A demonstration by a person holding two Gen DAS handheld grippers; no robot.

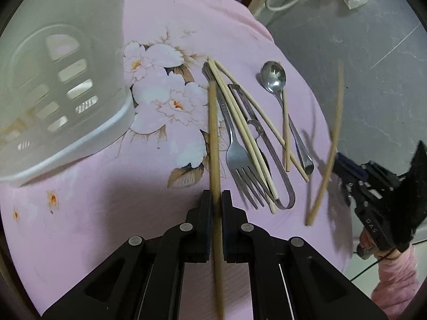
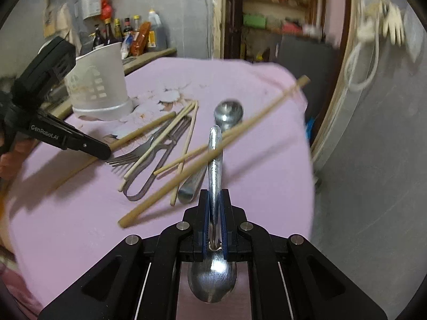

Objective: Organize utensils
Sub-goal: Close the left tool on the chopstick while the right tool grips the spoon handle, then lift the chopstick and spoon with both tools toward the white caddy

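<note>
My left gripper (image 1: 216, 200) is shut on a thick wooden chopstick (image 1: 213, 133), which points out ahead over the pink cloth. The white slotted utensil holder (image 1: 61, 93) stands close at the upper left. My right gripper (image 2: 214, 194) is shut on a metal spoon (image 2: 214, 154), handle forward and bowl back by the camera. A blurred chopstick (image 2: 186, 178) crosses that handle. On the cloth lie a fork (image 1: 237, 157), metal tongs (image 1: 267, 146), a second spoon (image 1: 275, 77) and several thin chopsticks (image 1: 240, 122). My right gripper (image 1: 338, 161) shows at the right of the pile.
The pink flowered cloth (image 1: 106, 226) covers a round table whose edge drops off to the right onto grey floor (image 1: 360, 66). Bottles (image 2: 125, 30) line a shelf behind the holder (image 2: 98, 82). A person's pink sleeve (image 1: 395, 277) is at the lower right.
</note>
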